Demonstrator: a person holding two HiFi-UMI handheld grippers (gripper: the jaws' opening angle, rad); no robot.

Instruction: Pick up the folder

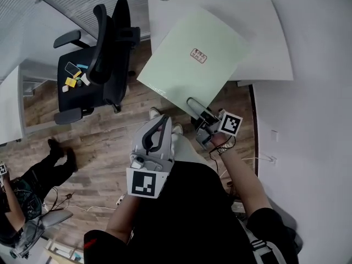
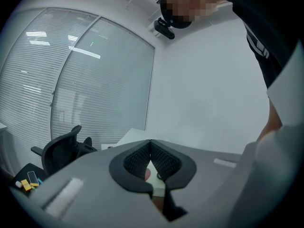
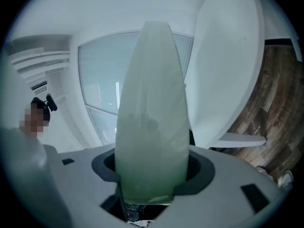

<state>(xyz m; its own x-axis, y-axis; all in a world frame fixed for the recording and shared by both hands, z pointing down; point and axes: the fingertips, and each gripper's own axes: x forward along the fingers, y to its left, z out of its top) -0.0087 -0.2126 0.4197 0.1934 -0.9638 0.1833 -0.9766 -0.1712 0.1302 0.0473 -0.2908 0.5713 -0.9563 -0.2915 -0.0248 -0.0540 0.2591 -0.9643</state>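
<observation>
One folder (image 1: 192, 59) edge between right gripper (image 1: 194, 105) jaws, past desk (image 1: 267, 37) edge.

Open lane over wooden plank floor (image 1: 99, 147)
The pale green flat plastic folder (image 1: 192, 65), clamped in the right claw (image 1: 193, 103), overhangs the white curved surface's (image 1: 269, 37) left edge and near corner; a black swivel office chair (image 1: 99, 59) stands well left, the floor strip between them bare.
</observation>
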